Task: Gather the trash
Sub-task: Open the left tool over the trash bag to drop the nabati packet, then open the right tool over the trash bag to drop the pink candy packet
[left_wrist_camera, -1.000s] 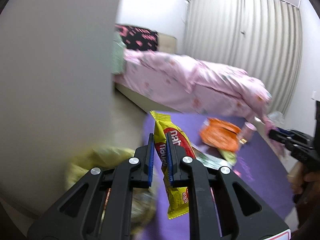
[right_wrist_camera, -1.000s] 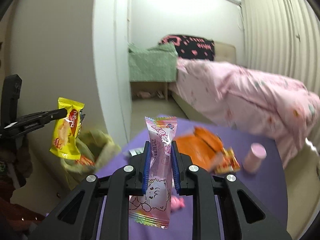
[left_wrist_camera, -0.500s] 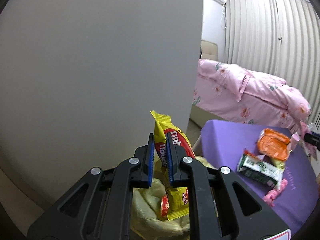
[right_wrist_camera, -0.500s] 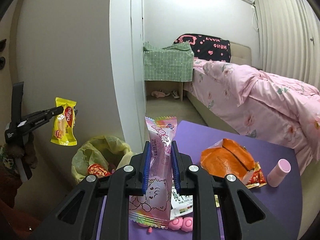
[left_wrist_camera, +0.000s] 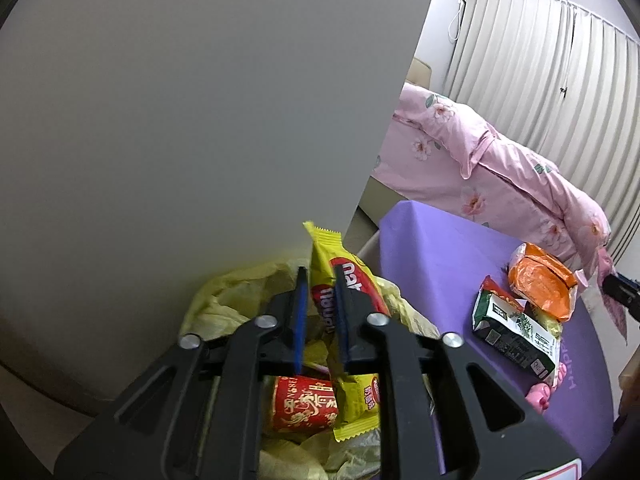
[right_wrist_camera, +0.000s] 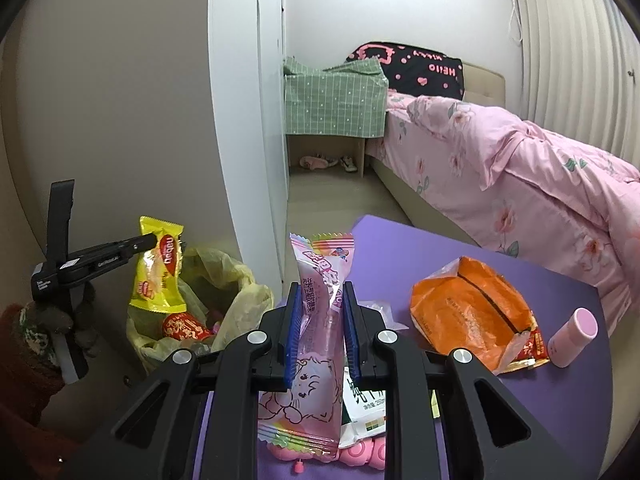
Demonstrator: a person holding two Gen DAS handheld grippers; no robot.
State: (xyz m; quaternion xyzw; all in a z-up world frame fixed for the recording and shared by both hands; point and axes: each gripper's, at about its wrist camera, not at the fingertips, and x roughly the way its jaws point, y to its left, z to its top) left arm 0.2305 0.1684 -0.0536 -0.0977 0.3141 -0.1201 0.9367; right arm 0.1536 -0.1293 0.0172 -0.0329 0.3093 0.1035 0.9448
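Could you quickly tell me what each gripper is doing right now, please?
Left gripper: jaws just opening, yellow wrapper between them, over the bin bag.
Right gripper: shut on the pink candy packet.

each matte black plastic two-finger gripper is built the same. the left gripper point(left_wrist_camera: 320, 316) has two broad angular arms with triangular cut-outs, round silver screw heads point(left_wrist_camera: 375, 319) at the pivots, and thin blue ribbed pads point(left_wrist_camera: 300, 316) lining the inner faces of its fingers. a white label corner with a red edge point(left_wrist_camera: 560, 472) shows at its base. the right gripper point(right_wrist_camera: 319, 332) shows the same black arms, silver screws point(right_wrist_camera: 387, 336) and blue pads point(right_wrist_camera: 290, 336). from the right wrist view, the left gripper's side carries small white lettering point(right_wrist_camera: 106, 258). the person's hand point(right_wrist_camera: 60, 320) wears a dark knitted glove and a dark red sleeve point(right_wrist_camera: 24, 380).
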